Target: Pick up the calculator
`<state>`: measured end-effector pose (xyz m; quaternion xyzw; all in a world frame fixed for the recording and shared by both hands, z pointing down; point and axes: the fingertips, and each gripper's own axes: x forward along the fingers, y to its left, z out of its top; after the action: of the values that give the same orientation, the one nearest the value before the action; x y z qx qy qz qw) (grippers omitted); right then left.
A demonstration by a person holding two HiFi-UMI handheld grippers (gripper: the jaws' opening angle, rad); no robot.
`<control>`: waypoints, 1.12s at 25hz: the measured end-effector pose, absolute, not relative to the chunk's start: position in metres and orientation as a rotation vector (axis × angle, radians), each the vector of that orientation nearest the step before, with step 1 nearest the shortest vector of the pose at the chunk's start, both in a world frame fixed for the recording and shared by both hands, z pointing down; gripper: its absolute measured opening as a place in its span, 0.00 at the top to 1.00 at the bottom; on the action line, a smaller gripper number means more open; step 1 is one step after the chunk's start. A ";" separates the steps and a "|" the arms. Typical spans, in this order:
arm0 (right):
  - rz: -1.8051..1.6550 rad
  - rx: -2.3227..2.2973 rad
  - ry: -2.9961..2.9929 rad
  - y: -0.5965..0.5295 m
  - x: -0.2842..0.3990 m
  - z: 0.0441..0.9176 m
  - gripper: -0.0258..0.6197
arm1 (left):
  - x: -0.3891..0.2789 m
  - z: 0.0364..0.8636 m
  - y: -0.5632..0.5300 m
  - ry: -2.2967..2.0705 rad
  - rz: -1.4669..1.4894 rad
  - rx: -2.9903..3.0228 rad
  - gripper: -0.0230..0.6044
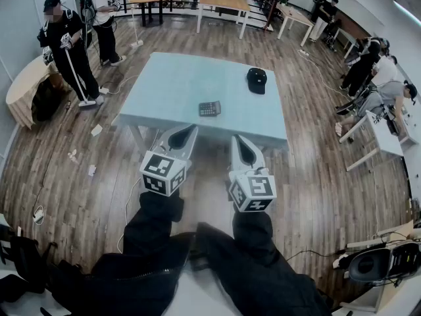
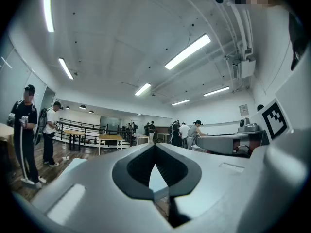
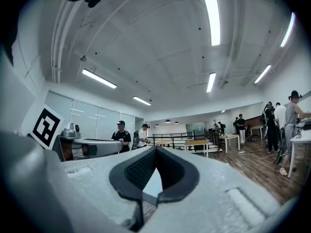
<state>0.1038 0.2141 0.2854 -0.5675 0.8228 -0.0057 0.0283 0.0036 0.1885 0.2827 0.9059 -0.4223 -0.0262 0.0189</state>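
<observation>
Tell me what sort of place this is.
Probably an open lab or workshop hall: wood floor, many worktables spread about, ceiling strip lights, and several people busy at separate stations.

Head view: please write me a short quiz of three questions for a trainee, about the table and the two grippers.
1. True or false: the calculator lies on the table, with the black cap beyond it.
2. The right gripper is: A open; B shut on the calculator; C shut, empty.
3. How many things lie on the table?
Key: 1 true; 2 C; 3 two.
</observation>
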 end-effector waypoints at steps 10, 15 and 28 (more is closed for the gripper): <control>0.001 -1.786 2.493 0.214 0.100 0.279 0.97 | -0.008 0.280 0.184 -1.324 -0.094 2.772 0.97; 0.006 -1.791 2.500 0.212 0.092 0.281 0.97 | -0.014 0.282 0.182 -1.317 -0.093 2.767 0.97; -0.059 -1.817 2.517 0.213 0.071 0.297 0.96 | -0.023 0.298 0.189 -1.215 -0.076 2.746 0.97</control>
<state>0.0712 0.2125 0.2971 -0.5851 0.8105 -0.0190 0.0184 -0.0225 0.1887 0.2976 0.9120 -0.4035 -0.0253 0.0690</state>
